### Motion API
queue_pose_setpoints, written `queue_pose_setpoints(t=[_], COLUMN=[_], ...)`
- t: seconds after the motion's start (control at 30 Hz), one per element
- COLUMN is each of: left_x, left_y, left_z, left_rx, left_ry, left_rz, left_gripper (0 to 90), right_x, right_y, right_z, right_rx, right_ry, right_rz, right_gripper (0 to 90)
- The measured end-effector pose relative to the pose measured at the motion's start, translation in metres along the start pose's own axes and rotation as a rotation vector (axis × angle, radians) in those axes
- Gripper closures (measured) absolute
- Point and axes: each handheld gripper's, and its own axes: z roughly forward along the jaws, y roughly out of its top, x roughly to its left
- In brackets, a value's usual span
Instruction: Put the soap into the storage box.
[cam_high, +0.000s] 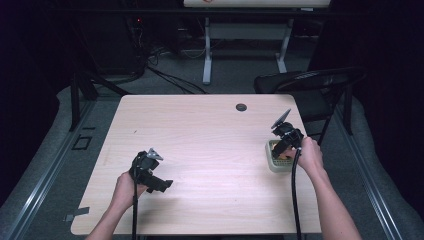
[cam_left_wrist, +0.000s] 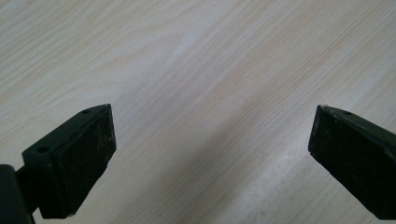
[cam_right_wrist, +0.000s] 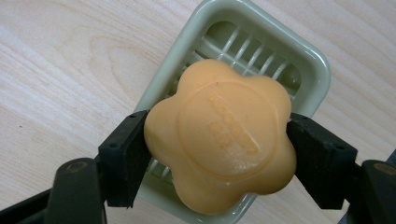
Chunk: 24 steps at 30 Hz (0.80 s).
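Note:
An orange flower-shaped soap (cam_right_wrist: 219, 135) is clamped between the two black pads of my right gripper (cam_right_wrist: 217, 149), held over a pale green soap dish (cam_right_wrist: 303, 60) with a slatted bottom. In the high view the right gripper (cam_high: 285, 145) points down at the soap dish (cam_high: 272, 162) near the table's right edge, with a bit of orange soap (cam_high: 284, 156) under it. My left gripper (cam_high: 162, 184) rests low over the front left of the table. The left gripper view has its jaws (cam_left_wrist: 210, 140) wide apart over bare wood, nothing between them.
The light wooden table (cam_high: 200, 145) has a round cable hole (cam_high: 241, 107) near its far edge. A black folding chair (cam_high: 310, 85) stands beyond the right far corner. Cables and white desk legs (cam_high: 207, 55) lie on the floor behind.

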Motion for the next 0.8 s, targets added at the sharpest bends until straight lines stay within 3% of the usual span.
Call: queue_pose_setpoints(t=[0.5, 0.53, 0.57, 0.6, 0.8], left_x=[-0.0004, -0.0008, -0.001, -0.001, -0.0004], left_y=[0.001, 0.0011, 0.0012, 0.0013, 0.0027], left_z=[0.0011, 0.0014, 0.0016, 0.0016, 0.004], left_rx=[0.003, 0.003, 0.003, 0.005, 0.008], left_ry=[-0.006, -0.007, -0.007, -0.008, -0.007], left_rz=[0.004, 0.004, 0.005, 0.007, 0.013], left_gripper=[0.8, 0.8, 0.8, 0.8, 0.8], right_x=[-0.0001, -0.0001, -0.0016, -0.0002, -0.0012], right_y=[0.0014, 0.0012, 0.0024, 0.0006, -0.0018], right_z=[0.0072, 0.0074, 0.0052, 0.0081, 0.0051], right_rx=[-0.012, -0.01, 0.03, -0.001, -0.004], right_ry=[-0.004, -0.003, -0.009, 0.003, 0.006], right_rz=[-0.004, -0.004, -0.031, -0.002, -0.002], right_gripper=[26.3, 26.3, 26.2, 26.1, 22.6])
